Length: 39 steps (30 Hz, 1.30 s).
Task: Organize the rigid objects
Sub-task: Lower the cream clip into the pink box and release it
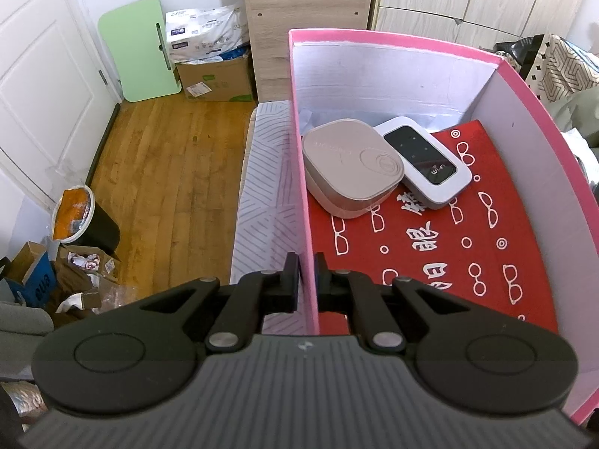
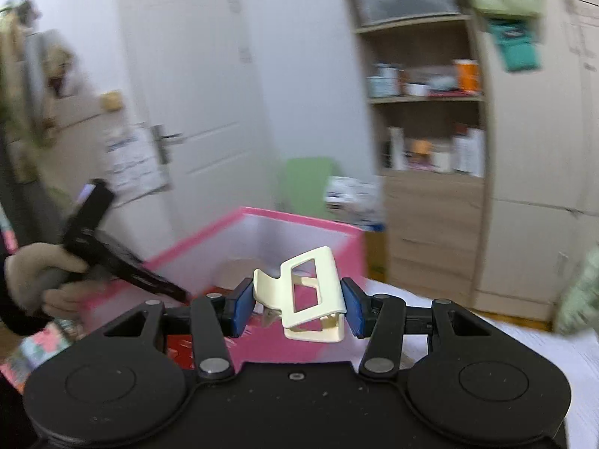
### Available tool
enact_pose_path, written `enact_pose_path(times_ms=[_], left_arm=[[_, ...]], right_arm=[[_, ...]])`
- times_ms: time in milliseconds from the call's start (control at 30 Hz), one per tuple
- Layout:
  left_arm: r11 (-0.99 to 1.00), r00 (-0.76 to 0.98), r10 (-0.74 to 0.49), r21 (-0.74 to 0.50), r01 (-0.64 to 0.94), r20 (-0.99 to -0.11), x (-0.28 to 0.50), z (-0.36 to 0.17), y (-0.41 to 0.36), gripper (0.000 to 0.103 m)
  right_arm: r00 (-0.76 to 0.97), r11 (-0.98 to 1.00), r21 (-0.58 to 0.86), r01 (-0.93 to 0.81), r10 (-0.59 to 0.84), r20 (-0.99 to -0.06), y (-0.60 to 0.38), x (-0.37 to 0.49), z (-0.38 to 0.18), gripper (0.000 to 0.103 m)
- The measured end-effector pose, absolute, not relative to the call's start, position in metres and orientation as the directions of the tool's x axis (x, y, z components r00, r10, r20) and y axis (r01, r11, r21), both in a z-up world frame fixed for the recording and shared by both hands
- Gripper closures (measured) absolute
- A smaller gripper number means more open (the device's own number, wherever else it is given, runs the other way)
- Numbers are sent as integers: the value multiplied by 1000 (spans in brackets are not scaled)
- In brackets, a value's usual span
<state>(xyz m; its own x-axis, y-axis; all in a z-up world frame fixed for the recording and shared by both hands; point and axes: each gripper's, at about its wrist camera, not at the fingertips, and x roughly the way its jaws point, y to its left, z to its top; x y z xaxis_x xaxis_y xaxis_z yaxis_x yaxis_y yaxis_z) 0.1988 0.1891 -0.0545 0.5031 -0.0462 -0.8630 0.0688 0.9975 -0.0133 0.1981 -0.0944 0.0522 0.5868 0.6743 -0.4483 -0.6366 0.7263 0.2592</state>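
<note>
Closest to my left camera, my left tongs (image 1: 307, 280) are pinched shut on the near wall of the pink box (image 1: 393, 43), one finger outside and one inside, I judge to steady the box while it is filled. Inside, on a red patterned sheet (image 1: 449, 247), a beige case (image 1: 352, 168) and a white wifi unit (image 1: 426, 162) touch each other near the far left corner, leaving the rest of the floor free.

My right tongs (image 2: 297, 307) hold a cream hair clip (image 2: 310, 295) between the blue pads, jaws about half wide. It hangs just short of the box rim, probably next to go in, though this view is blurred. A gloved hand (image 2: 41, 280) grips the left tool.
</note>
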Motion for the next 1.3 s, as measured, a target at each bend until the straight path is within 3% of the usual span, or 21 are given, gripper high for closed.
enact_pose_path(times_ms=[133, 300, 467, 567, 700, 900, 1300], left_arm=[[997, 503, -43, -8, 71, -863, 199, -55, 189, 97], [997, 502, -38, 0, 75, -864, 199, -56, 187, 97], [997, 502, -34, 6, 78, -864, 199, -56, 185, 97], [997, 503, -38, 0, 76, -864, 199, -56, 185, 97], [997, 504, -42, -7, 71, -863, 199, -56, 186, 97], [998, 504, -43, -11, 67, -862, 199, -56, 186, 98], [998, 509, -47, -15, 67, -859, 198, -55, 187, 97]], right_arm=[[497, 642, 198, -741, 722, -482, -49, 214, 55, 48], [429, 581, 65, -812, 667, -609, 1, 237, 45, 48], [230, 537, 163, -827, 589, -775, 47, 266, 31, 48], [123, 538, 233, -810, 544, -830, 66, 284, 19, 48], [33, 538, 317, -781, 543, -839, 82, 303, 5, 48], [-100, 375, 409, -832, 623, -776, 93, 301, 3, 48], [-14, 198, 141, -970, 532, -846, 126, 279, 5, 48]])
